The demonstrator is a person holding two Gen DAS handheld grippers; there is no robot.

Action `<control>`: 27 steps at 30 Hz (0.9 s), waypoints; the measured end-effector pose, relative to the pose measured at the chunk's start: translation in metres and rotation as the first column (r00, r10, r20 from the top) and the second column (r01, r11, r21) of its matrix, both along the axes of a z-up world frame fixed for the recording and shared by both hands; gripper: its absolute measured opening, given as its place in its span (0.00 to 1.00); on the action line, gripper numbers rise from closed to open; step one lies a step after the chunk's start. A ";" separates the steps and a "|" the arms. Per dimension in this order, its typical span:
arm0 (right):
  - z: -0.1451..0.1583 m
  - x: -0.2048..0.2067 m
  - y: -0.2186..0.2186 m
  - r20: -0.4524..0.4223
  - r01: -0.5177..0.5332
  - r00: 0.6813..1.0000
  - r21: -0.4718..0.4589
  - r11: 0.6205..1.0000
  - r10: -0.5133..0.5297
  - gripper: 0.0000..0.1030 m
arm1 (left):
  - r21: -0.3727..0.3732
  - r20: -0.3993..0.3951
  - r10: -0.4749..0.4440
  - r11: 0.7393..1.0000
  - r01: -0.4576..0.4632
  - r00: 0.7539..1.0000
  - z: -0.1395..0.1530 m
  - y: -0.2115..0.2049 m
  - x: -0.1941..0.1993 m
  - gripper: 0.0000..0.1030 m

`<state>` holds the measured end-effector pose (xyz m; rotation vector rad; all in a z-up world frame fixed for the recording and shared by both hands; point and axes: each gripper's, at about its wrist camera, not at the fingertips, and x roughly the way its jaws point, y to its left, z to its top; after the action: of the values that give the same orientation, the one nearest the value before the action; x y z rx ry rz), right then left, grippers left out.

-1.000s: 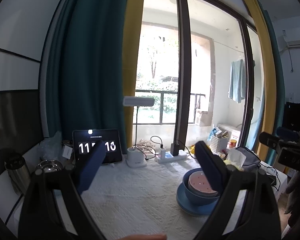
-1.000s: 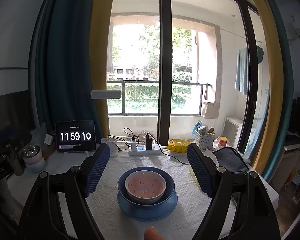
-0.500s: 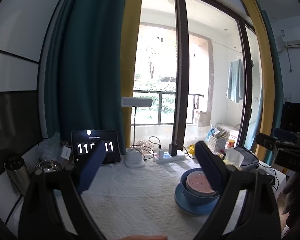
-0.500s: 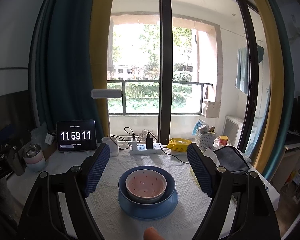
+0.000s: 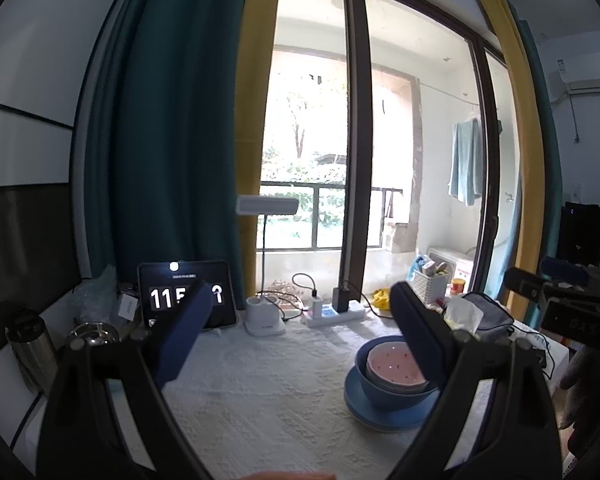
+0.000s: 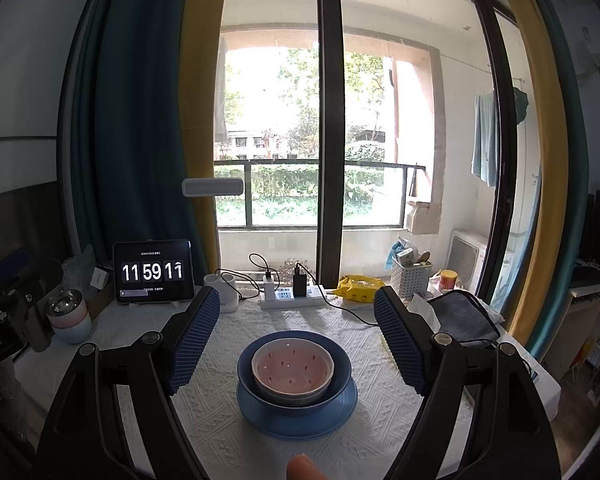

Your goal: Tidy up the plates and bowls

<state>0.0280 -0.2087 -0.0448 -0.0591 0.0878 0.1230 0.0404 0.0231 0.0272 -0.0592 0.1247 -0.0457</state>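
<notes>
Change: clock tablet (image 6: 153, 271) now reads 11 59 11; bowls unmoved
Tools: left tool (image 5: 300, 316) and right tool (image 6: 297, 332) both wide, empty
Bowls: pink bowl (image 6: 292, 368) nested in blue bowl (image 6: 340, 374) on blue plate (image 6: 296, 424), mid-bench
Bench: white textured cloth (image 6: 220, 420)
Room: balcony window (image 6: 320, 140), teal curtains

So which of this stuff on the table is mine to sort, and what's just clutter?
Job: pink bowl, blue bowl, blue plate.

Clutter: clock tablet, power strip, lamp, yellow packet, basket, cup.
</notes>
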 end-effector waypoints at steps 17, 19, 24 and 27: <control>-0.001 -0.001 0.000 0.002 -0.001 1.000 0.001 1.000 0.001 0.80 | 0.004 0.003 -0.008 1.000 0.008 1.000 0.001 -0.001 -0.001 0.89; -0.001 -0.001 0.000 0.002 -0.001 1.000 0.001 1.000 0.001 0.80 | 0.003 0.003 -0.008 1.000 0.008 1.000 0.000 0.000 -0.001 0.89; -0.001 -0.001 0.000 0.003 0.000 1.000 0.001 1.000 0.000 0.80 | 0.005 0.004 -0.011 1.000 0.011 1.000 0.001 -0.002 -0.001 0.89; -0.001 -0.001 0.000 0.003 -0.001 1.000 0.002 1.000 0.001 0.80 | 0.006 0.007 -0.017 1.000 0.017 1.000 0.000 -0.002 -0.003 0.89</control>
<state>0.0267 -0.2085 -0.0458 -0.0571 0.0850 0.1241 0.0375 0.0209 0.0274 -0.0521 0.1181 -0.0626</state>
